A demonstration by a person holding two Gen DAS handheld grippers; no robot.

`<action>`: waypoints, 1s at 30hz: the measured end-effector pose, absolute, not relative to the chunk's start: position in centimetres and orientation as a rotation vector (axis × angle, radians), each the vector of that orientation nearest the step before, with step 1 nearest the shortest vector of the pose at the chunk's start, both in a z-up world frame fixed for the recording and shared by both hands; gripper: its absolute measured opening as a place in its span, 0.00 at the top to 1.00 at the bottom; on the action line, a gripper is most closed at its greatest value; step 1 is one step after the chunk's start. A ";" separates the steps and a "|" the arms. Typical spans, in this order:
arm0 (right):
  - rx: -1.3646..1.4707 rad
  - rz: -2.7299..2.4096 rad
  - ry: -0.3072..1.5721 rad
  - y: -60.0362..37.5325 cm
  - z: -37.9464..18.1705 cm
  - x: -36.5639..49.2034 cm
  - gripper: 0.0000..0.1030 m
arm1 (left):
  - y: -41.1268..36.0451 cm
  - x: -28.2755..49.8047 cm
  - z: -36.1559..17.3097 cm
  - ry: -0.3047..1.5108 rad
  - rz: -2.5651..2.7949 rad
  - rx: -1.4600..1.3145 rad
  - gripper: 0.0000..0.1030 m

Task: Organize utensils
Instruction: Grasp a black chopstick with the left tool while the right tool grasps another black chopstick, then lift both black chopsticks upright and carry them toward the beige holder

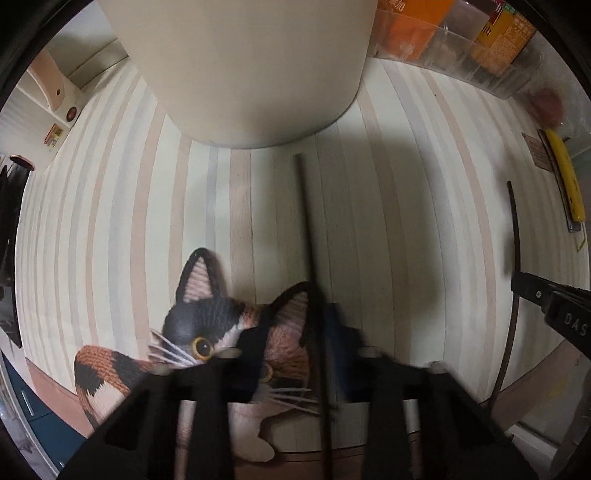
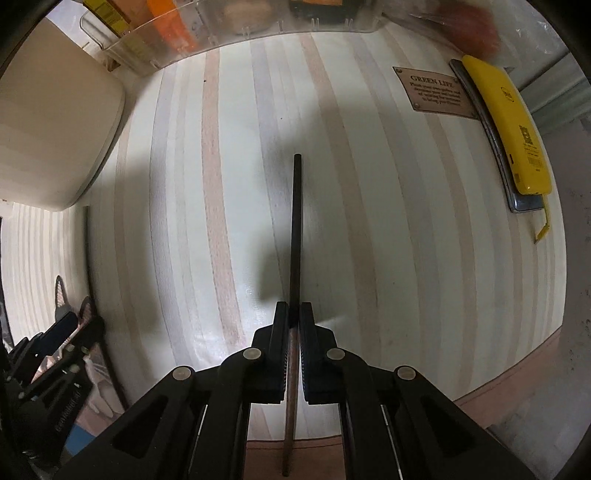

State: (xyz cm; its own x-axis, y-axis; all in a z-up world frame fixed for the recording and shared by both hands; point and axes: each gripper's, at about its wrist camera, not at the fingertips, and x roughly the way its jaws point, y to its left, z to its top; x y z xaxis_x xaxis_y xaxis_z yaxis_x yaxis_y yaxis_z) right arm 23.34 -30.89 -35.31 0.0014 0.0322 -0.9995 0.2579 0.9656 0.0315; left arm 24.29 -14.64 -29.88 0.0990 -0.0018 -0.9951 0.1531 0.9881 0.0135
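The right gripper (image 2: 294, 317) points down at a striped table mat (image 2: 369, 221) and its two black fingers are pressed together on a dark chopstick (image 2: 296, 221). The stick passes between the pads; its darker end reaches forward over the mat and its brown end comes back under the gripper body.

In the left wrist view the left gripper (image 1: 317, 332) is blurred. A second dark chopstick (image 1: 308, 229) runs up from between its fingers toward a big cream container (image 1: 251, 66) that stands on the mat (image 1: 110, 221). The fingers seem nearly together around this stick, but with the blur I cannot tell if the pads really press on it. Under this gripper lies a flat cat picture (image 1: 199, 325), black, orange and white, as if knitted.

At the right edge of the left view, the right gripper (image 1: 517, 286) shows with its own chopstick (image 1: 515, 236). The left gripper (image 2: 66, 325) also appears at the far left of the right wrist view.

On the far side of the mat stands a clear plastic box (image 2: 258, 26) with orange and yellow packets inside. A yellow case (image 2: 506, 125) lies on a dark flat thing at the right edge of the mat, beside a brown label (image 2: 436, 92) that reads "GREEN LIFE". The cream container (image 2: 55, 122) is at the left of this view.
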 end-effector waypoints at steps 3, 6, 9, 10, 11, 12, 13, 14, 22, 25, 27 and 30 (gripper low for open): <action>0.213 -0.172 1.560 -29.8 -35.5 23.4 0.94 | -13.7 24.4 -29.6 1.461 -0.088 0.139 0.93; 0.213 -0.122 1.568 -28.4 -34.9 23.8 0.94 | -11.4 24.7 -29.6 1.467 -0.051 0.119 0.94; 0.216 -0.059 1.573 -26.0 -35.0 24.0 0.94 | -9.5 24.8 -29.3 1.479 -0.020 0.088 0.94; 0.219 -0.040 1.574 -25.3 -35.1 24.0 0.94 | -8.9 24.8 -29.2 1.483 -0.014 0.079 0.94; 0.223 -0.017 1.579 -24.4 -35.2 24.1 0.94 | -8.7 25.0 -29.2 1.485 -0.012 0.071 0.94; 0.222 -0.005 1.581 -23.9 -35.3 24.1 0.94 | -8.4 25.0 -29.1 1.485 -0.010 0.063 0.94; 0.206 0.004 1.580 -23.1 -35.3 24.2 0.94 | -8.3 25.2 -29.0 1.486 -0.012 0.061 0.94; 0.188 0.001 1.577 -22.8 -35.3 24.2 0.94 | -8.3 25.2 -28.9 1.487 -0.013 0.062 0.94; 0.163 0.008 1.606 -22.7 -35.3 25.2 0.94 | -8.1 25.3 -29.3 1.491 -0.019 0.069 0.94; 0.167 0.001 1.613 -22.6 -35.2 25.6 0.94 | -8.8 25.7 -29.6 1.480 -0.047 0.111 0.95; 0.161 0.000 1.611 -22.6 -35.3 25.7 0.94 | -9.8 25.6 -29.6 1.468 -0.075 0.142 0.96; 0.154 0.001 1.607 -22.4 -35.5 25.6 0.95 | -10.3 25.9 -29.7 1.464 -0.083 0.153 0.97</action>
State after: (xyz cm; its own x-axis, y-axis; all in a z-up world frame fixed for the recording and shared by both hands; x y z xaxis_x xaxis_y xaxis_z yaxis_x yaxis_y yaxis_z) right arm 25.59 -22.37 -35.45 -0.0336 0.0997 -0.9944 0.0988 0.9905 0.0960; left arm 25.87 -10.29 -29.69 0.1058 0.0374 -0.9937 0.1490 0.9874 0.0530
